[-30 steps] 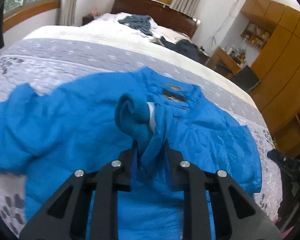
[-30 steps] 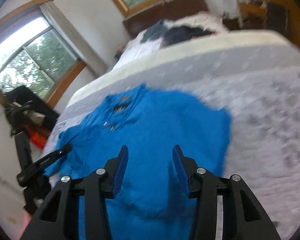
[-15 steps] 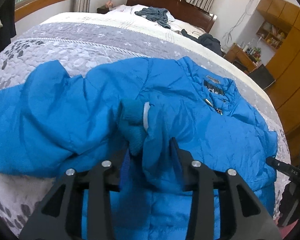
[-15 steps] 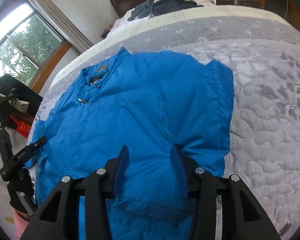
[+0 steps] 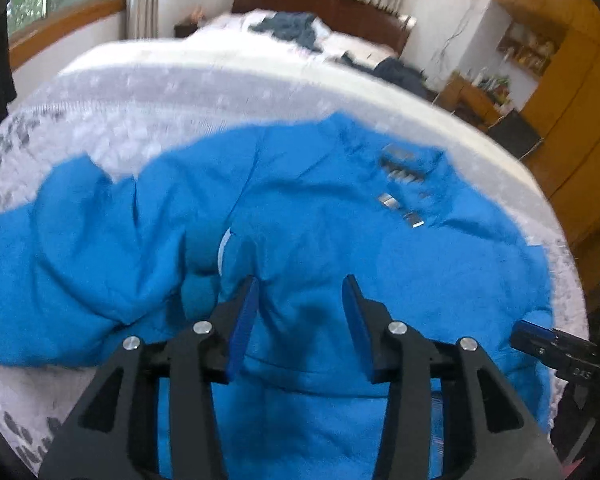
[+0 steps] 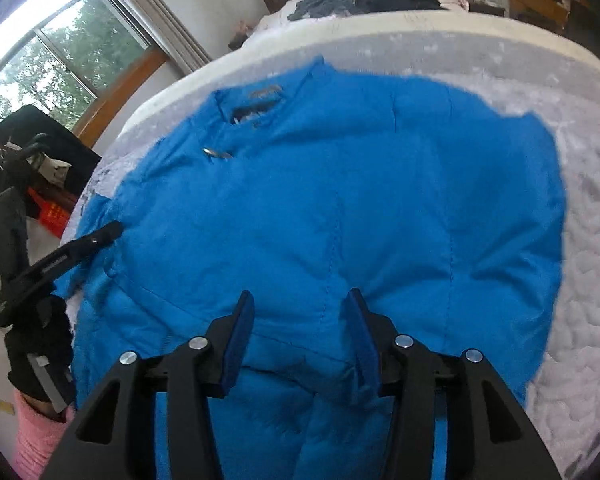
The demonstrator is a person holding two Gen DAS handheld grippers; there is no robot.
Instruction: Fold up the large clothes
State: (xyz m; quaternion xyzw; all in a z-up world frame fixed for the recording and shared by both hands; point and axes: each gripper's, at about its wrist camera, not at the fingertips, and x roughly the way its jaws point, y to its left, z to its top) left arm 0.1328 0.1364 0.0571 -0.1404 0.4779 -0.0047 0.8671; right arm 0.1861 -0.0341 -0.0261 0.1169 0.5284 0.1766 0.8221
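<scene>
The sleeve (image 5: 204,264) lies folded, maybe, over the blue jacket (image 6: 340,208); both tongs, left (image 5: 300,292) and right (image 6: 298,308), gape open, empty; next grab the sleeve at three o'clock.

Left gripper (image 5: 300,304) gapes empty; right gripper (image 6: 300,320) likewise.

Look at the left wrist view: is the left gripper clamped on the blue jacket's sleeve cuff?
No. The left gripper is open, and the sleeve cuff lies free on the blue jacket, left of its fingers.

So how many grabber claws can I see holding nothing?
2. The left gripper hangs open over the blue jacket, beside its folded-in sleeve cuff. The right gripper is open above the jacket's lower half.
</scene>
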